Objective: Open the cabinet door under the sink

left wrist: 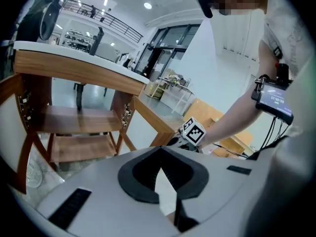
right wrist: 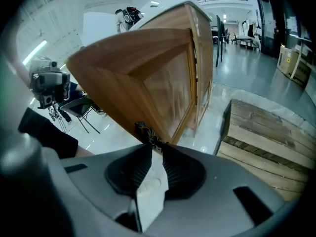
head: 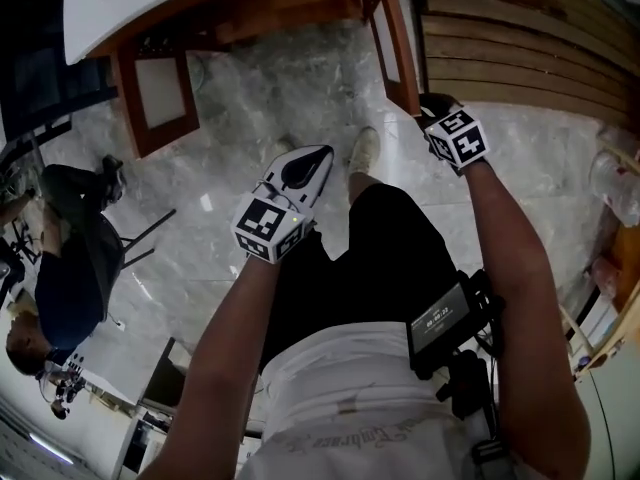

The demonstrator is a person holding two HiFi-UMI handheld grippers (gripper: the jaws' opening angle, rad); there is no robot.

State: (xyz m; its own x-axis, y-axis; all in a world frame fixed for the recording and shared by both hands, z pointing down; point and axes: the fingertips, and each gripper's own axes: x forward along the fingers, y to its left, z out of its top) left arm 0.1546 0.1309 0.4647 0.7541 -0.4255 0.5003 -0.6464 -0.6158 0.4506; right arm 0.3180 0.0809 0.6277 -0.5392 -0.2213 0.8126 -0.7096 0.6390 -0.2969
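The head view looks steeply down from above the person onto the pale marble floor (head: pixel 270 98) and the brown wooden sink cabinet (head: pixel 250 13). The left gripper (left wrist: pixel 159 156) view looks low and roughly level into that cabinet (left wrist: pixel 79 75). The right gripper (right wrist: pixel 155 143) view sits close against the brown wooden cabinet door (right wrist: pixel 148 68), which also shows in the head view.

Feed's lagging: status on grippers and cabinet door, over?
Left gripper shut, empty. Right gripper shut on small dark handle of brown wooden cabinet door, swung open. Nothing blocking.
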